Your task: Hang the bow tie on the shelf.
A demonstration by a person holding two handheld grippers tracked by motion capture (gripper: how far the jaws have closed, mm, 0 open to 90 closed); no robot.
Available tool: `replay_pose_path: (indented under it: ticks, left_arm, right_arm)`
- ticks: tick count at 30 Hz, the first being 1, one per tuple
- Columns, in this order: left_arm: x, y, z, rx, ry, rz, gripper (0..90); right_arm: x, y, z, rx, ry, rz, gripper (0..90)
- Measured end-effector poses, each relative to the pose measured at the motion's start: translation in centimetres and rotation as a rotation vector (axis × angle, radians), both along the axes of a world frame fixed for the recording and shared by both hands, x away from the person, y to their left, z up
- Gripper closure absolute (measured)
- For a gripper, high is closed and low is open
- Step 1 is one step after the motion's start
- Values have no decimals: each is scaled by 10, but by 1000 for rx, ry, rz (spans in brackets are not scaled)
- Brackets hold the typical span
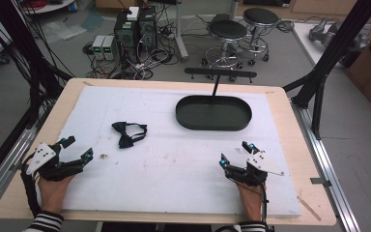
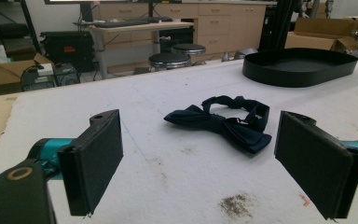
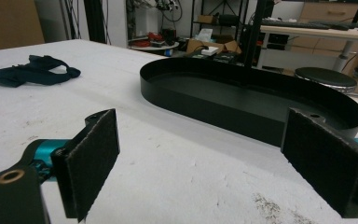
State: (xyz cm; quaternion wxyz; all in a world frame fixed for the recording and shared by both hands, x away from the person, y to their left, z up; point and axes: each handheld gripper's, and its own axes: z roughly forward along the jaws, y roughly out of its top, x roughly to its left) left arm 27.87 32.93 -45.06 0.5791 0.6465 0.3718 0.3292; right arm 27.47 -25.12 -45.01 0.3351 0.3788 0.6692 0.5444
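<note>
High view first: a black oval tray (image 1: 213, 113) sits toward the far right of the white mat (image 1: 174, 169), empty inside, with a thin black T-shaped stand (image 1: 220, 75) rising just behind it. Nothing lies between either tool and the dark navy bow tie (image 1: 128, 133), which rests flat on the mat left of centre, well apart from the tray, its strap curled into a loop beside the bow. The left gripper (image 1: 77, 149) hovers near the mat's left edge with its jaws spread wide and nothing between them; the right gripper (image 1: 235, 152) sits near the front right, jaws likewise spread and empty. In the left gripper view the bow tie (image 2: 228, 121) lies just ahead between the pads, with a brownish smudge (image 2: 235, 205) on the mat closer in. The mat covers a pale wooden table (image 1: 290, 125). Beyond it stand two round stools (image 1: 239, 34), computer towers (image 1: 136, 26) and tangled cables on a grey floor.
</note>
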Motion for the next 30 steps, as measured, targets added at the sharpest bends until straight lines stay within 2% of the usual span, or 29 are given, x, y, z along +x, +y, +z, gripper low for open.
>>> replay_pose_path:
  ticks: [7, 14, 17, 27, 30]
  left_arm:
    - [-1, -2, 0, 20, -11, -3, 155]
    - [-1, -4, 0, 36, -5, 17, 155]
    - [-1, -4, 0, 33, -2, 17, 155]
    - [0, -2, 0, 14, 4, 24, 151]
    - [0, -3, 1, 22, 0, 23, 151]
  right_arm:
    - [1, -1, 0, 3, -4, -3, 106]
    - [-1, 3, 0, -38, -15, -4, 106]
    - [0, 2, 0, -19, -6, -2, 106]
    - [0, 0, 0, -4, 0, -3, 106]
    - [1, 0, 0, 1, -3, -8, 106]
